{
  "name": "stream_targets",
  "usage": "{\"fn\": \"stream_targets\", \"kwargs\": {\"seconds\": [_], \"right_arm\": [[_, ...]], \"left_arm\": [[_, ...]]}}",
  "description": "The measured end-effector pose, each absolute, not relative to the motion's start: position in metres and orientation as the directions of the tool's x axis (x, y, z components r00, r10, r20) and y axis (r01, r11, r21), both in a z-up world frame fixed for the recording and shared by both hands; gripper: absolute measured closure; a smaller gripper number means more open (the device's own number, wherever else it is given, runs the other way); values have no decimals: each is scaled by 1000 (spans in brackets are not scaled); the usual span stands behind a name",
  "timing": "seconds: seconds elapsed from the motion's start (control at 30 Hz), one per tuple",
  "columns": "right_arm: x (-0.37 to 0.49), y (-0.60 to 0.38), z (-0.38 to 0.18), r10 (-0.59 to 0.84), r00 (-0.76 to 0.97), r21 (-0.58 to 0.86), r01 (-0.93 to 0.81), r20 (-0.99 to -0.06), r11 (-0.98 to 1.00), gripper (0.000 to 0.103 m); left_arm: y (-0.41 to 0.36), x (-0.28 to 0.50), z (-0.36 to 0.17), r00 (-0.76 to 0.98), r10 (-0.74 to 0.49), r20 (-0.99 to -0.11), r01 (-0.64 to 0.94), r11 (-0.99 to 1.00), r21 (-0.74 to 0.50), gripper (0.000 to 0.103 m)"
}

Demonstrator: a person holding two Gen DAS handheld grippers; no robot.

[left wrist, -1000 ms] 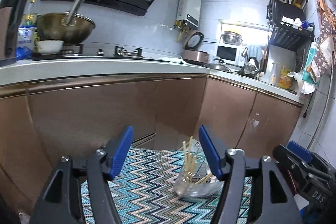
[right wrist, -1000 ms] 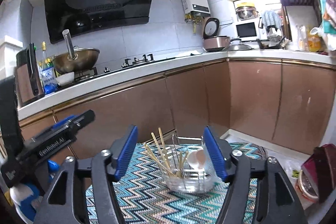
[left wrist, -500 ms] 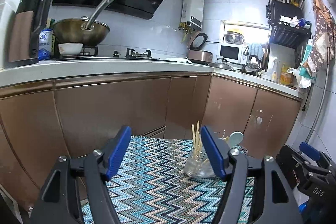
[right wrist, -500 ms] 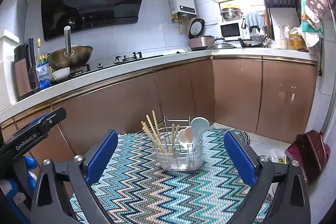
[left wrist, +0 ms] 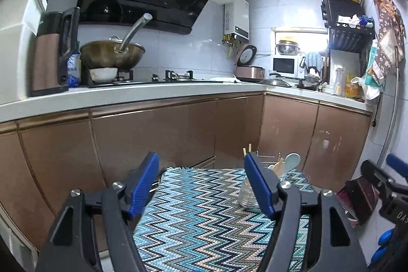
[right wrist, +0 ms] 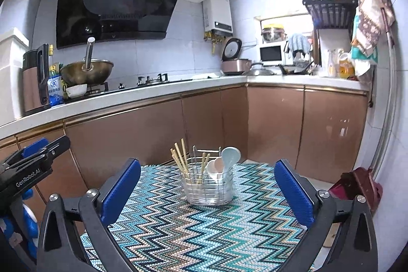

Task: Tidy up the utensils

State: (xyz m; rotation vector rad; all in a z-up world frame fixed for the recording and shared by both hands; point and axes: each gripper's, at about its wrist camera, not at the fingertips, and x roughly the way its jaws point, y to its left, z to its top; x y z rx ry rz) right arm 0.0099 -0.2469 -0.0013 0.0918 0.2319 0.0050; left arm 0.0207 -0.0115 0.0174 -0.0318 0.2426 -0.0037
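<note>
A clear utensil holder with a wire rack [right wrist: 207, 186] stands near the far edge of a zigzag-patterned table [right wrist: 178, 228]. It holds several wooden chopsticks [right wrist: 179, 157] on its left and spoons [right wrist: 229, 156] on its right. My right gripper [right wrist: 207, 191] is open and empty, held back from the holder. My left gripper [left wrist: 201, 182] is open and empty; its right finger partly hides the holder [left wrist: 246, 193]. The spoons [left wrist: 290, 162] show above that finger.
Brown kitchen cabinets [right wrist: 158, 129] and a white counter [right wrist: 142, 96] run behind the table. A wok [right wrist: 86, 72], kettle [right wrist: 35, 79] and rice cooker [right wrist: 233, 60] stand on the counter. A dark red item [right wrist: 357, 185] lies low at the right.
Both grippers have drawn back from the holder, which now looks smaller and farther. The right gripper's jaws have opened wide. The left gripper has stayed open.
</note>
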Motion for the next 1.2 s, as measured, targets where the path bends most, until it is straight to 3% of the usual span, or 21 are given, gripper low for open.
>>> {"fn": "stream_targets", "kwargs": {"seconds": [0.1,0.27,1.2], "right_arm": [[4,-248,1,-11,978,74,28,-210,997,0],[-3,-253,0,-60,980,48,70,-190,996,0],[9,-262,-12,-169,971,-14,169,-170,985,0]], "left_arm": [[-10,15,17,972,35,-232,-37,999,-4,35],[-8,8,17,972,96,-216,-94,995,19,23],[0,20,4,963,143,-227,-145,989,8,21]]}}
